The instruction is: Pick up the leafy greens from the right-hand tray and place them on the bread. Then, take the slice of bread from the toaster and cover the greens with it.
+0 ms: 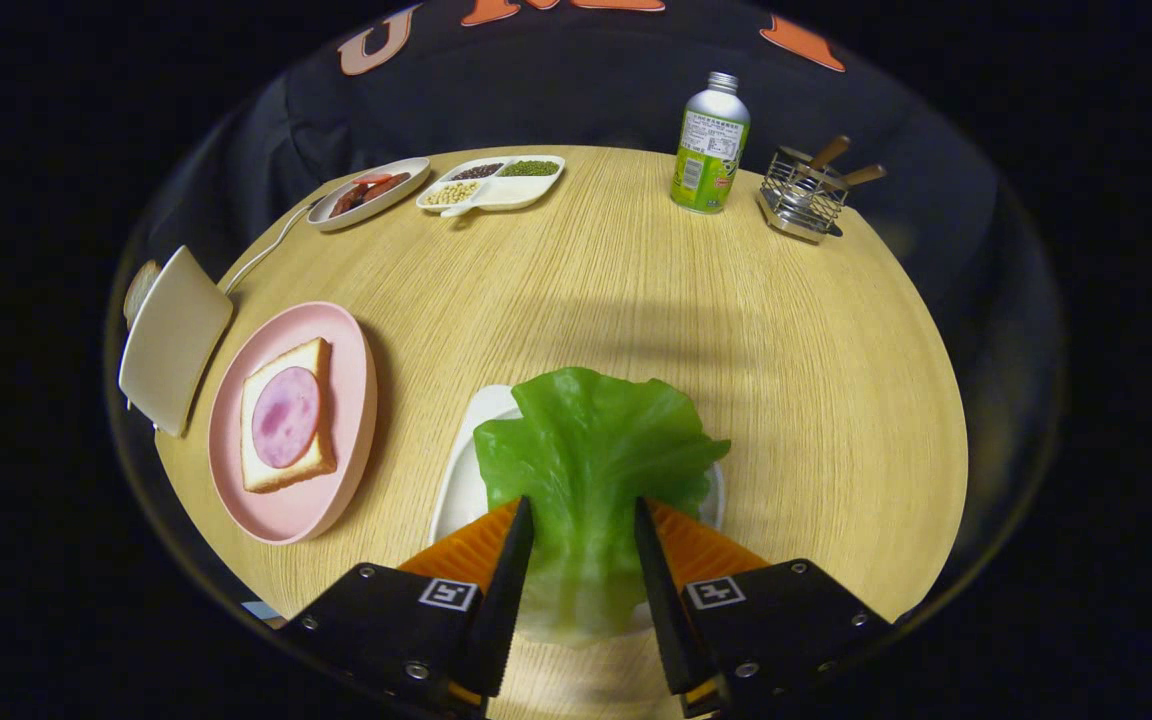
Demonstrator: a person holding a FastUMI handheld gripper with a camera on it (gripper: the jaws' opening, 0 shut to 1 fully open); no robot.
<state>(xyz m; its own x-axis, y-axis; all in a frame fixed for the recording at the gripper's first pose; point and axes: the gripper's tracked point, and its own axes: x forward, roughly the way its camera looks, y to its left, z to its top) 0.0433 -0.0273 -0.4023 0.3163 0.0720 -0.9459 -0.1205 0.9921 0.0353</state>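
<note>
- The tongs, at the bottom centre of the frame, straddle the stem end of the lettuce leaf. The two fingers sit close on either side of its pale rib, but whether both press on it I cannot tell.
- The lettuce leaf lies over a white tray at lower centre. Its long axis runs straight away from the tongs: narrow stem toward the fingers, ruffled broad edge pointing up the frame toward the far tabletop.
- Taking it by the stem looks sensible, since that is the firmest part and leaves the wide blade free to drape.
- The bread slice, topped with a round of ham, rests on a pink plate at left of centre, just beside the tray, so the carry is short.
- The toaster stands at the far left, touching or nearly touching the plate's rim, handy for the covering slice.
</note>
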